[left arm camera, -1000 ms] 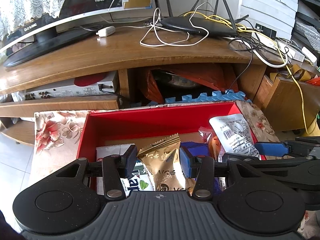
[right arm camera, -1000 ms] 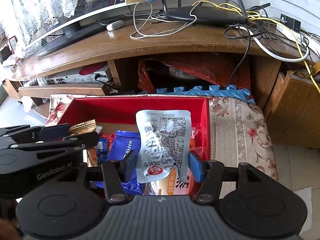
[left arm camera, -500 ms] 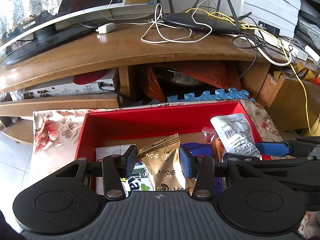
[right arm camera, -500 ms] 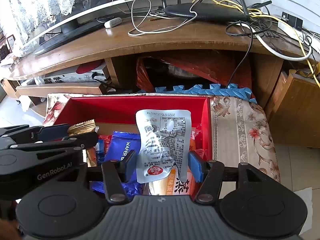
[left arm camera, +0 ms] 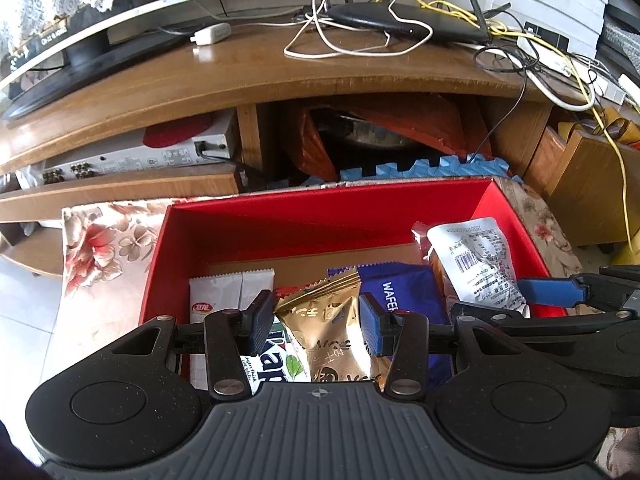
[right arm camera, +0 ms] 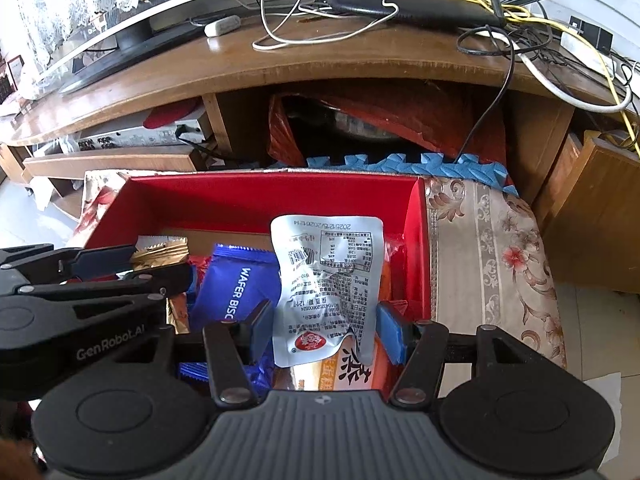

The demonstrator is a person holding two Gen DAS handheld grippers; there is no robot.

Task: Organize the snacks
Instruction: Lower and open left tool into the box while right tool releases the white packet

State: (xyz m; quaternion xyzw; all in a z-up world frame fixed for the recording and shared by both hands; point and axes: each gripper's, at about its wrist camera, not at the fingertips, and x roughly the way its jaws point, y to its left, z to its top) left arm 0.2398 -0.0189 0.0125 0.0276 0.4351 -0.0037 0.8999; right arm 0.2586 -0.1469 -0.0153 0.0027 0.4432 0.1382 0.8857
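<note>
A red box (left arm camera: 320,216) (right arm camera: 256,196) holds several snack packets. My left gripper (left arm camera: 316,322) is open over the box, its jaws either side of a gold packet (left arm camera: 332,332) without pressing it. My right gripper (right arm camera: 322,330) is open too, its jaws flanking a silver packet (right arm camera: 326,276) that stands upright between them; that packet shows at the right in the left wrist view (left arm camera: 476,264). A blue wafer packet (left arm camera: 394,284) (right arm camera: 236,288) lies between the two. A white packet (left arm camera: 224,292) lies at the box's left, an orange packet (right arm camera: 344,372) under the silver one.
The box sits on a floral cloth (right arm camera: 492,256) (left arm camera: 104,240). Behind it is a wooden TV stand (left arm camera: 280,76) with a router (left arm camera: 408,26), cables, a monitor base (left arm camera: 92,52) and an orange bag (left arm camera: 380,128) in its opening. A wooden cabinet (right arm camera: 596,216) stands at right.
Both grippers have drawn back and up slightly, so the box sits lower and more of it shows. The jaws and the packets between them look the same.
</note>
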